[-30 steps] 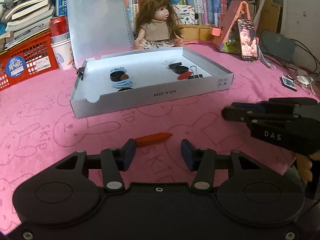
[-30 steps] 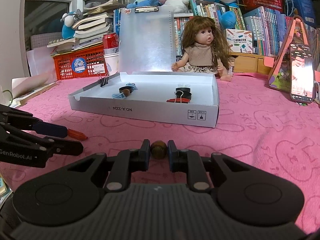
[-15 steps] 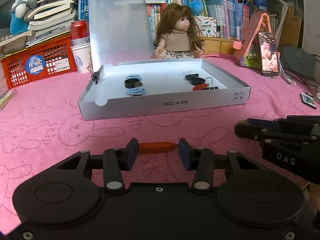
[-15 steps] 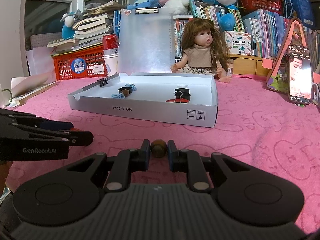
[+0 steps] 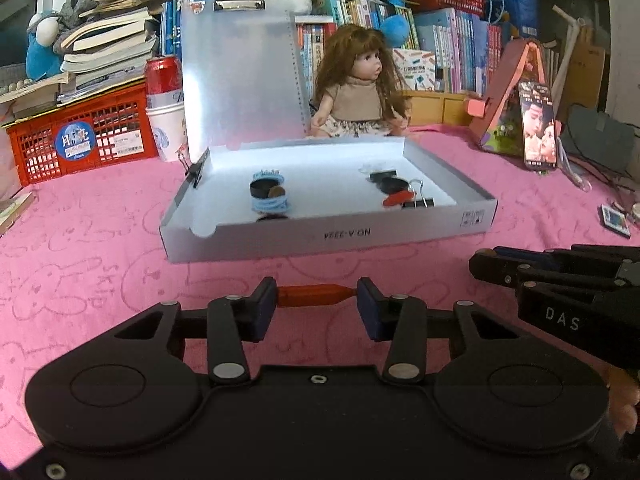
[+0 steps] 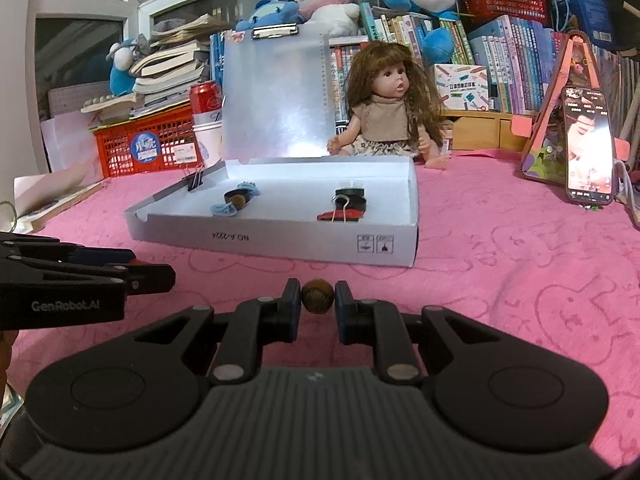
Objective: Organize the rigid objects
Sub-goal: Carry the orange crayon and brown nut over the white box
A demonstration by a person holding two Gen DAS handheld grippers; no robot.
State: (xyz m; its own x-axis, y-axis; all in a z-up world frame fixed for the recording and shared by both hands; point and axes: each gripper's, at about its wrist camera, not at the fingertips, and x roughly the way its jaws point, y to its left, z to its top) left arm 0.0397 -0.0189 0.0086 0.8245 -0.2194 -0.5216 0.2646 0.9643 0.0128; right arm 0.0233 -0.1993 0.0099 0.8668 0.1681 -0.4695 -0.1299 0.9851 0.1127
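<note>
My left gripper (image 5: 316, 300) is shut end to end on a red crayon (image 5: 310, 295), held just above the pink cloth in front of the white box (image 5: 328, 236). My right gripper (image 6: 317, 300) is shut on a small brown nut-like ball (image 6: 317, 300), also in front of the white box (image 6: 280, 236). Inside the box lie a black ring with blue trim (image 5: 268, 194), black discs, a red piece (image 5: 394, 199) and a binder clip (image 5: 418, 201). Each gripper shows at the edge of the other's view.
A doll (image 5: 360, 92) sits behind the box, whose lid (image 5: 240, 80) stands upright. A red basket (image 5: 80, 136), a can on a cup (image 5: 164, 80), a phone on a stand (image 5: 538, 126) and bookshelves line the back. Small items (image 5: 616, 220) lie far right.
The left gripper closed on the crayon's ends and lifted and tilted up, so the box sits lower in view. The right gripper kept holding the ball and barely moved.
</note>
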